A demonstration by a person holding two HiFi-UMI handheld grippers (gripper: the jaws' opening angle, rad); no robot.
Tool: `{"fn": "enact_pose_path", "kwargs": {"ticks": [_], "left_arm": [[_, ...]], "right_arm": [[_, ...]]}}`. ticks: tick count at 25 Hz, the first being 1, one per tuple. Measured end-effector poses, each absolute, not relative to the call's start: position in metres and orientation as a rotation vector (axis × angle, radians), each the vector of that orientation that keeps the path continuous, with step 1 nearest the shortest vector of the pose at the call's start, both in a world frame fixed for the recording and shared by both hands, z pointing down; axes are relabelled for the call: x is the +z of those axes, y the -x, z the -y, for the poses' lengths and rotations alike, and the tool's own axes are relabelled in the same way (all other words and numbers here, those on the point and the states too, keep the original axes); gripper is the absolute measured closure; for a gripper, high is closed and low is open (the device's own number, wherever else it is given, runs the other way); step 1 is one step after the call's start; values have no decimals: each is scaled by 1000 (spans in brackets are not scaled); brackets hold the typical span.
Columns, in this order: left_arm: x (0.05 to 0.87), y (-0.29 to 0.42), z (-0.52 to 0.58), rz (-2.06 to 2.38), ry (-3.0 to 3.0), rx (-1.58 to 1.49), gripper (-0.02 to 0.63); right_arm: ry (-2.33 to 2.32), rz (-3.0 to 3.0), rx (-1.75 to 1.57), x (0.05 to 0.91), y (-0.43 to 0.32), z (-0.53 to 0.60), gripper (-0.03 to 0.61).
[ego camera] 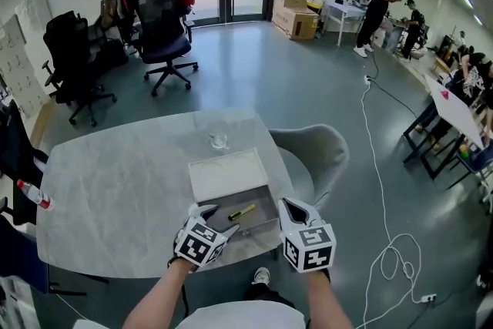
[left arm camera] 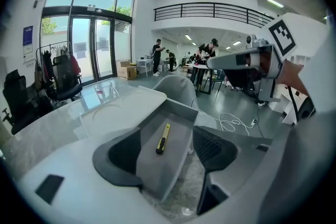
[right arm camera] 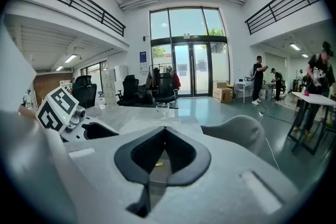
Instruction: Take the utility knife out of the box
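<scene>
A yellow utility knife lies flat inside the open grey box at the table's near edge. The box lid is folded back behind it. My left gripper is open at the box's left front corner. In the left gripper view the knife lies between and beyond the spread jaws of the left gripper, untouched. My right gripper hovers at the box's right side, its jaws closed tip to tip and empty. In the right gripper view a sliver of the knife shows beneath the joined tips.
A drinking glass stands on the marble table behind the lid. A bottle lies at the table's left edge. A grey chair is tucked in on the right. Black office chairs and a floor cable lie beyond.
</scene>
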State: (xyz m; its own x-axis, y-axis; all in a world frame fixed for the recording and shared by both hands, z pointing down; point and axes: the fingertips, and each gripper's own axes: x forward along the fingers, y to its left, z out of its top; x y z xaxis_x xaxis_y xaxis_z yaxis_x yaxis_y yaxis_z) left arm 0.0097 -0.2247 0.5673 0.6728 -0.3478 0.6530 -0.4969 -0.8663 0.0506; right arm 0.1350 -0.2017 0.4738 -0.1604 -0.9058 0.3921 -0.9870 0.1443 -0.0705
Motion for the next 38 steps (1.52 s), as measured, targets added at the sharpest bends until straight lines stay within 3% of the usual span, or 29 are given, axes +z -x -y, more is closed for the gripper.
{"fn": "enact_pose_path", "kwargs": {"ticks": [17, 38], "left_arm": [[624, -45, 249, 602, -2557, 1321, 333], [667, -57, 265, 501, -2436, 1534, 334]], "right_arm": [[-1694, 2259, 496, 490, -172, 263, 574], [-1535, 2324, 509, 509, -188, 299, 574]]}}
